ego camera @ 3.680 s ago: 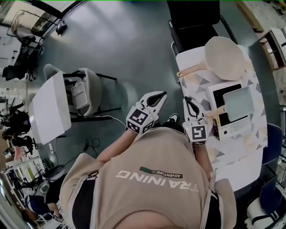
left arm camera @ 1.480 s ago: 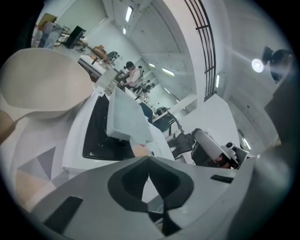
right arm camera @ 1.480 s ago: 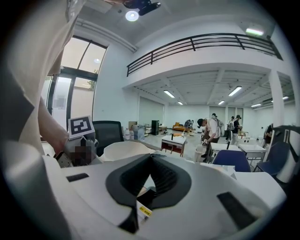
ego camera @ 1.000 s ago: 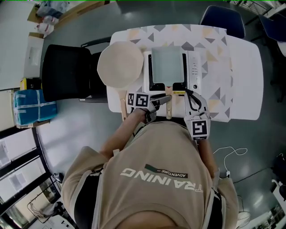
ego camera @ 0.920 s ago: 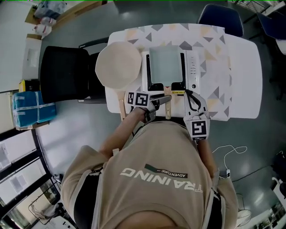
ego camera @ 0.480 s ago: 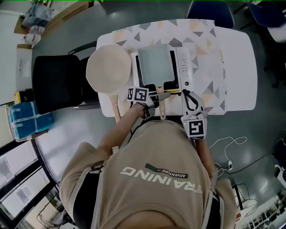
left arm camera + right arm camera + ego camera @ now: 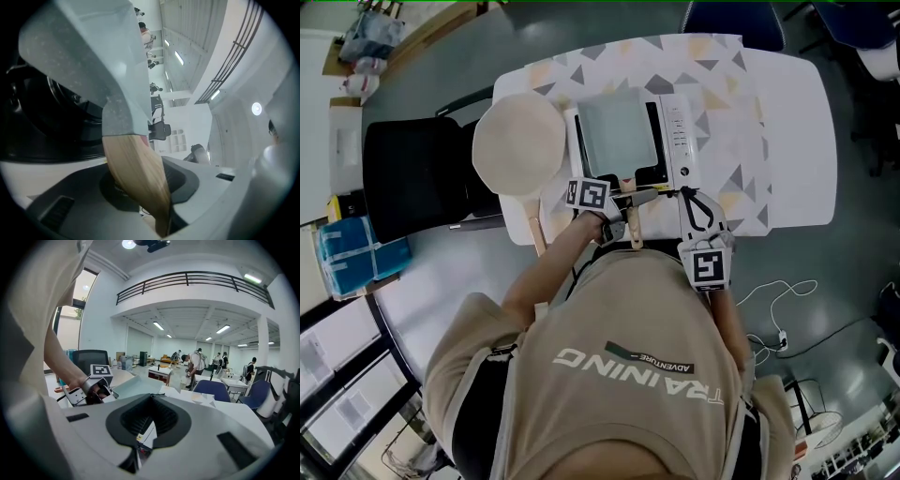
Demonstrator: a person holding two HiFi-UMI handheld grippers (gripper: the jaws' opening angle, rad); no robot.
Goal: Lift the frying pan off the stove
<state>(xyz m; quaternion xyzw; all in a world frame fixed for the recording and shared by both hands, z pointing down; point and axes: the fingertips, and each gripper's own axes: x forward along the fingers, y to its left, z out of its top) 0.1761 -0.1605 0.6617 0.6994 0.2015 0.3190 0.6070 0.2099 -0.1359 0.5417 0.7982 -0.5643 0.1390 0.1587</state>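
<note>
A square grey frying pan (image 7: 617, 136) sits on the white stove (image 7: 680, 141), its wooden handle (image 7: 632, 217) pointing toward me. My left gripper (image 7: 619, 201) reaches in from the left across that handle. In the left gripper view the handle (image 7: 138, 178) runs between the jaws, which have just been closing and pinch it at its near end. The pan body (image 7: 79, 42) looms above. My right gripper (image 7: 698, 208) hovers at the stove's near right corner, shut and holding nothing. In the right gripper view, its jaws (image 7: 140, 439) meet, and the left gripper (image 7: 86, 390) shows beside the pan (image 7: 136, 385).
A round beige pan (image 7: 518, 143) with a long wooden handle lies left of the stove. The patterned cloth (image 7: 727, 112) covers the white table (image 7: 802, 122). A black chair (image 7: 412, 178) stands at the left. A cable (image 7: 769, 319) lies on the floor.
The person has turned from the open floor to the table. Over the last second the left gripper has slid a little along the pan's handle; the right gripper has sunk slightly.
</note>
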